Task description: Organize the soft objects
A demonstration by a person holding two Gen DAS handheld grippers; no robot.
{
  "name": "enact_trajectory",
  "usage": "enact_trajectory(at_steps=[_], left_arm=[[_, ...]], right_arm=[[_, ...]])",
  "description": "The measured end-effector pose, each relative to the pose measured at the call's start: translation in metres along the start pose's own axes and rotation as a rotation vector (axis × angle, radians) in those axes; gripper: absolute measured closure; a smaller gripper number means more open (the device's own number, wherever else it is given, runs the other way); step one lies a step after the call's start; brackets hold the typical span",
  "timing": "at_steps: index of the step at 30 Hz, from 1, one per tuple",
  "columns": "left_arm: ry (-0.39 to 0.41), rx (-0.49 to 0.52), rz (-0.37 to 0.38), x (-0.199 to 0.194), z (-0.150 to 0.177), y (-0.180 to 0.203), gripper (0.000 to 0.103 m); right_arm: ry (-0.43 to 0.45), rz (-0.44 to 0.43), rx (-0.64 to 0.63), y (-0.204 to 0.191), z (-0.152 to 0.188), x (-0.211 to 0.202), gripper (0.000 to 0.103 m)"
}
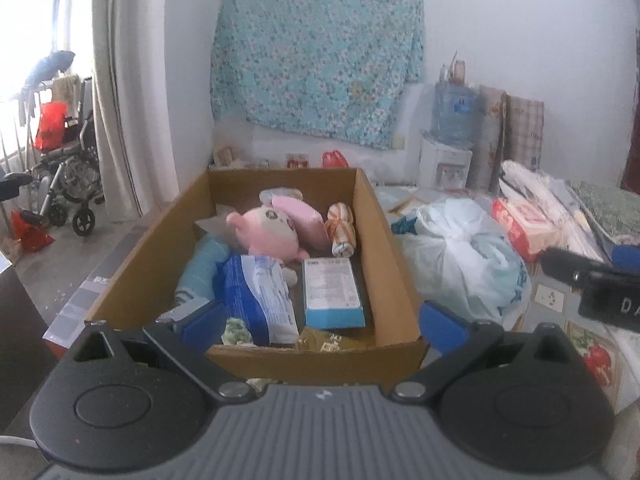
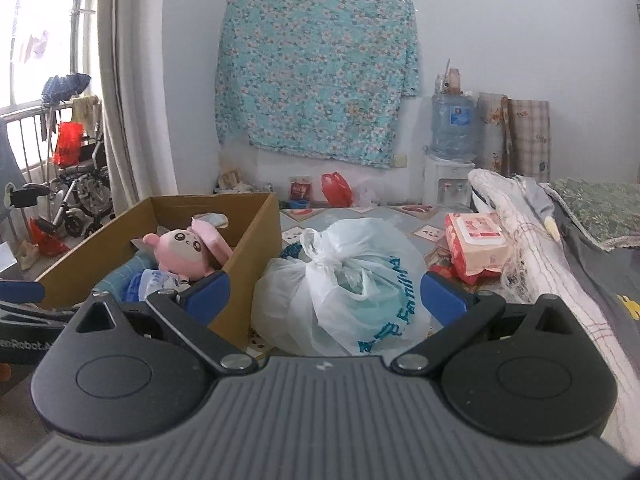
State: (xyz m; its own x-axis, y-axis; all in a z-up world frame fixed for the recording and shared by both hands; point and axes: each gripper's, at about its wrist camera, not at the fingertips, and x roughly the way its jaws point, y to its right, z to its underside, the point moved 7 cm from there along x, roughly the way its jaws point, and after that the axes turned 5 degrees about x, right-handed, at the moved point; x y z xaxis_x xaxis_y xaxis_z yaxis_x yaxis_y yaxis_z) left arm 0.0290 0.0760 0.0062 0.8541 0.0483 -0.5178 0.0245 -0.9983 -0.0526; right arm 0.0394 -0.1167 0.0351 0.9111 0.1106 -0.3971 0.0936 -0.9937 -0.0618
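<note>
A cardboard box (image 1: pixel 394 256) (image 2: pixel 256 240) stands on the table, holding a pink plush toy (image 1: pixel 268 232) (image 2: pixel 184 252), a rolled orange-striped cloth (image 1: pixel 341 230), a blue-white packet (image 1: pixel 256 292) and a light blue carton (image 1: pixel 332 292). My left gripper (image 1: pixel 322 320) hovers open over the box's near end, nothing between its fingers. A knotted white plastic bag (image 2: pixel 344 288) (image 1: pixel 464 264) lies right of the box. My right gripper (image 2: pixel 324 298) is open just in front of that bag, its blue pads either side of it without touching. The right gripper's body (image 1: pixel 600 284) shows in the left wrist view.
A pink wet-wipes pack (image 2: pixel 476 244) (image 1: pixel 520 224) lies right of the bag, beside folded bedding (image 2: pixel 540 240). A water dispenser (image 2: pixel 452 152) and a floral cloth (image 2: pixel 316 72) are at the back wall. A wheelchair (image 1: pixel 68 176) stands by the window at left.
</note>
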Motion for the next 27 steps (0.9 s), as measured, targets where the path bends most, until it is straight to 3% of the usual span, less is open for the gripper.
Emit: enact_trajectory(at_steps=[5, 13, 19, 27], left_arm=[[-0.003, 0.004, -0.035, -0.003, 0.002, -0.001, 0.0], [-0.079, -0.019, -0.081, 0.008, 0.014, -0.014, 0.0], [-0.139, -0.039, -0.105, 0.016, 0.024, -0.024, 0.0], [-0.155, -0.014, -0.104, 0.021, 0.028, -0.022, 0.0]], right_arm=[[-0.025, 0.011, 0.004, 0.0, 0.007, -0.004, 0.001], [-0.147, -0.043, 0.092, -0.002, 0.024, 0.012, 0.001], [-0.214, -0.059, 0.072, -0.012, 0.034, 0.029, 0.001], [-0.273, -0.105, 0.003, -0.037, 0.045, 0.042, 0.001]])
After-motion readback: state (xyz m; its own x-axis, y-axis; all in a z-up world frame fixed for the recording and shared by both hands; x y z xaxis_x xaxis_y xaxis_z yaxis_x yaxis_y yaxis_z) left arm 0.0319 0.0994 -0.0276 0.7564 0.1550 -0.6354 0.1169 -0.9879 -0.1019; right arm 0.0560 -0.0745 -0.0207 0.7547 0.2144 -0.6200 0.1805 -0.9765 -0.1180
